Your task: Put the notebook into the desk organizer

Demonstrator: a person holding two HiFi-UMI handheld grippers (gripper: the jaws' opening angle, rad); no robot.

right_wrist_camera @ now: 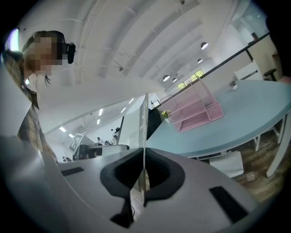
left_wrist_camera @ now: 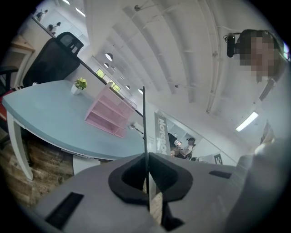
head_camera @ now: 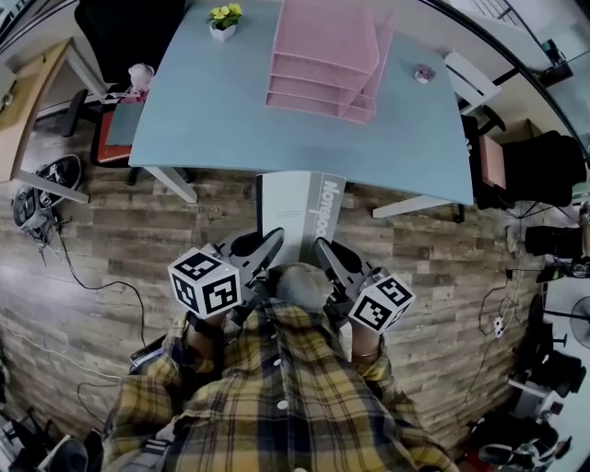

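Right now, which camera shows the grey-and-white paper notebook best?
The head view: the grey-and-white paper notebook shows its broad cover and lettering there. The left gripper view and right gripper view catch it nearly edge-on, a thin sliver.

blue table (head_camera: 212, 111); potted yellow flowers (head_camera: 224, 20) at far edge; black chair (head_camera: 124, 32) nearby.

The right gripper (right_wrist_camera: 143, 176) pinches a thin white notebook (right_wrist_camera: 135, 129) edge-on between its 2 jaws; beyond, a pink mesh desk organizer (right_wrist_camera: 196, 110) stands on a pale blue table (right_wrist_camera: 241, 119).
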